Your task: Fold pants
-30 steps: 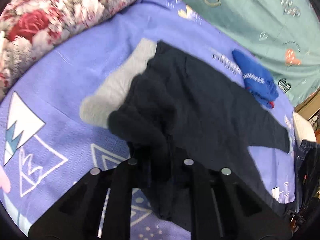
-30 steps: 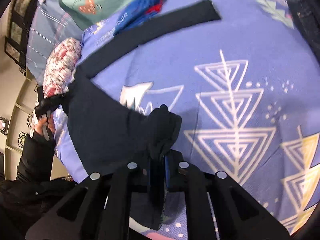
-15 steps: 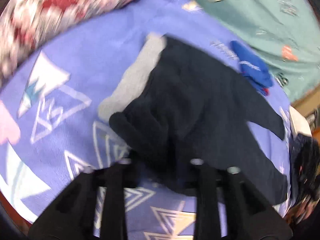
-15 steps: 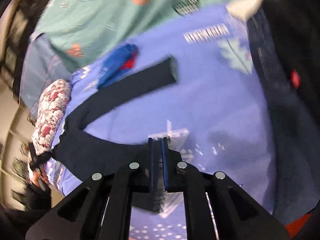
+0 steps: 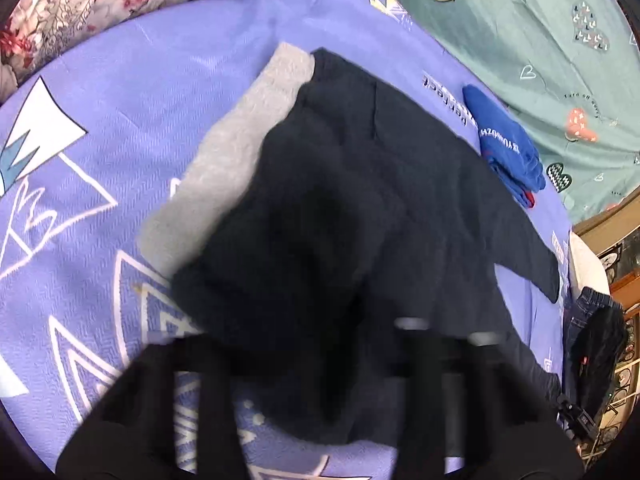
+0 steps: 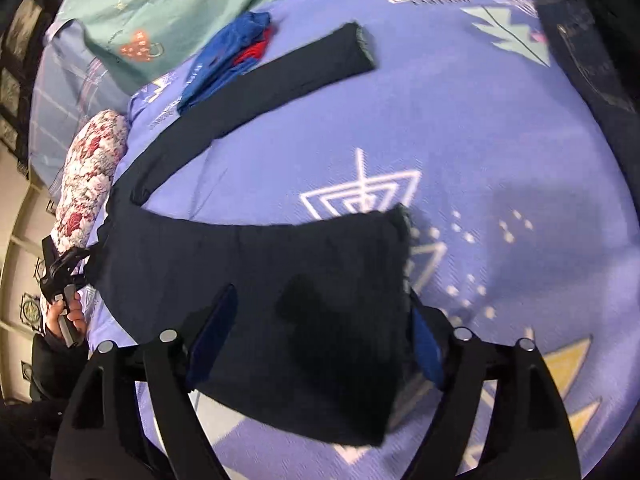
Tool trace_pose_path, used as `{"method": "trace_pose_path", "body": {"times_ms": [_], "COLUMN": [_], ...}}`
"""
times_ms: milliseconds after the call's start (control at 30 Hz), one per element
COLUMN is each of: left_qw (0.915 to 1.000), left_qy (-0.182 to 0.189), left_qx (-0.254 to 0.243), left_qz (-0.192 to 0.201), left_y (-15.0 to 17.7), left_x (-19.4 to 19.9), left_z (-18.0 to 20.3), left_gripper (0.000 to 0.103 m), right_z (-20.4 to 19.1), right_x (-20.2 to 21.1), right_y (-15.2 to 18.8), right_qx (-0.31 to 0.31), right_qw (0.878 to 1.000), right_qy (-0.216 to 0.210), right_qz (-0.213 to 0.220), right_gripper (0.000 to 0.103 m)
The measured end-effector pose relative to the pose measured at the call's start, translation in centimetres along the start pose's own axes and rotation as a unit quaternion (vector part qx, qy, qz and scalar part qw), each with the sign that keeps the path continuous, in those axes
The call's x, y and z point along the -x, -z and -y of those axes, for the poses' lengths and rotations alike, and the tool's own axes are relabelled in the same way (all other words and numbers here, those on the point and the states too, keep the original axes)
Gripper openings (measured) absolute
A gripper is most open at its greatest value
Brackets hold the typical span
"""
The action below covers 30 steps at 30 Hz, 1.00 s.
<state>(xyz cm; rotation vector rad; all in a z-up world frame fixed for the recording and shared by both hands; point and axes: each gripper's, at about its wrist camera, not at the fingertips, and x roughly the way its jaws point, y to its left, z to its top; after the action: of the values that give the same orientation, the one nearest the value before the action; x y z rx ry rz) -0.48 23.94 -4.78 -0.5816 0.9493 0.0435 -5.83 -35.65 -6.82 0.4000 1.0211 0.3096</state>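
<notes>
Dark navy pants (image 5: pixel 380 184) with a grey inner waistband (image 5: pixel 236 148) lie spread on a purple patterned bedsheet (image 5: pixel 120 92). In the left wrist view my left gripper (image 5: pixel 320 344) is blurred; its fingers stand apart with the bunched waist cloth between and over them. In the right wrist view my right gripper (image 6: pixel 316 332) is open, its blue-padded fingers (image 6: pixel 212 332) wide apart, and one pant leg's end (image 6: pixel 320 304) lies between them. The other leg (image 6: pixel 280 80) stretches away up the sheet. The left gripper also shows in the right wrist view (image 6: pixel 64 272), at the waist.
A floral pillow (image 5: pixel 100 4) lies at the bed's far left. A folded blue garment (image 5: pixel 508 148) sits beside the pants. A teal blanket (image 5: pixel 520 20) covers the far side. Dark jeans (image 6: pixel 580 48) lie at the bed's right edge.
My right gripper has opened and let go of the pant leg end, which now lies flat between its fingers. My left gripper's fingers have spread apart over the waist cloth.
</notes>
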Motion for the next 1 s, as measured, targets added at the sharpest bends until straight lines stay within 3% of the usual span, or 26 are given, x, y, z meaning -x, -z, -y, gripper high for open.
{"method": "trace_pose_path", "body": {"times_ms": [33, 67, 267, 367, 433, 533, 600, 633, 667, 733, 800, 833, 933, 1000], "left_qw": [1.0, 0.9999, 0.9978, 0.9978, 0.9988, 0.9975, 0.9974, 0.9973, 0.9971, 0.9957, 0.9947, 0.9939, 0.9903, 0.987], "left_qy": [0.005, 0.008, 0.03, 0.029, 0.012, -0.034, -0.033, -0.042, -0.055, -0.068, -0.061, -0.051, -0.033, -0.042], "left_qx": [-0.001, -0.005, -0.026, -0.037, -0.043, -0.049, -0.054, -0.053, -0.052, -0.057, -0.068, -0.082, -0.129, -0.155], "left_qz": [0.004, 0.01, 0.053, 0.047, 0.021, -0.038, -0.034, -0.027, -0.005, 0.025, 0.047, 0.054, 0.039, 0.008], "left_y": [0.1, 0.2, 0.9, 2.0, 3.2, 4.5, 4.7, 4.6, 4.3, 3.7, 3.2, 3.1, 3.6, 4.5], "left_x": [0.3, 0.9, 5.7, 6.8, 6.1, 3.8, 4.6, 5.3, 6.6, 8.5, 10.1, 10.4, 8.8, 6.1], "left_z": [-0.2, -0.2, 1.2, 1.8, 1.4, 0.3, -0.2, -0.3, -0.5, -0.4, 0.5, 1.6, 4.7, 5.4], "left_gripper": [0.019, 0.016, 0.014, 0.014, 0.016, 0.031, 0.041, 0.059, 0.07, 0.07, 0.07, 0.072, 0.077, 0.078], "right_z": [0.0, 0.2, -0.2, -0.5, 1.1, 4.0, 5.0, 5.1, 5.0, 3.7, 1.6, 0.2, -3.4, -3.2], "right_x": [-0.1, 0.0, 5.3, 7.6, 7.6, 5.2, 4.8, 5.1, 6.1, 7.6, 7.7, 7.3, 4.2, 1.9], "right_y": [0.1, 0.0, -1.3, -1.9, -2.1, -1.8, -1.6, -1.6, -1.6, -1.7, -1.7, -1.7, -1.7, -1.4], "right_qx": [0.006, 0.001, 0.003, 0.013, -0.009, -0.049, -0.064, -0.063, -0.063, -0.052, -0.016, 0.007, 0.06, 0.058], "right_qw": [1.0, 1.0, 0.997, 0.996, 0.997, 0.998, 0.992, 0.99, 0.987, 0.989, 0.994, 0.995, 0.996, 0.996], "right_qy": [0.01, 0.013, -0.025, -0.017, -0.006, 0.035, 0.106, 0.124, 0.135, 0.11, 0.073, 0.067, 0.059, 0.071], "right_qz": [-0.002, 0.0, 0.071, 0.091, 0.08, 0.024, 0.018, 0.027, 0.053, 0.085, 0.084, 0.077, 0.038, 0.011], "right_gripper": [0.027, 0.006, 0.006, 0.006, 0.006, 0.009, 0.013, 0.014, 0.016, 0.022, 0.026, 0.033, 0.043, 0.044]}}
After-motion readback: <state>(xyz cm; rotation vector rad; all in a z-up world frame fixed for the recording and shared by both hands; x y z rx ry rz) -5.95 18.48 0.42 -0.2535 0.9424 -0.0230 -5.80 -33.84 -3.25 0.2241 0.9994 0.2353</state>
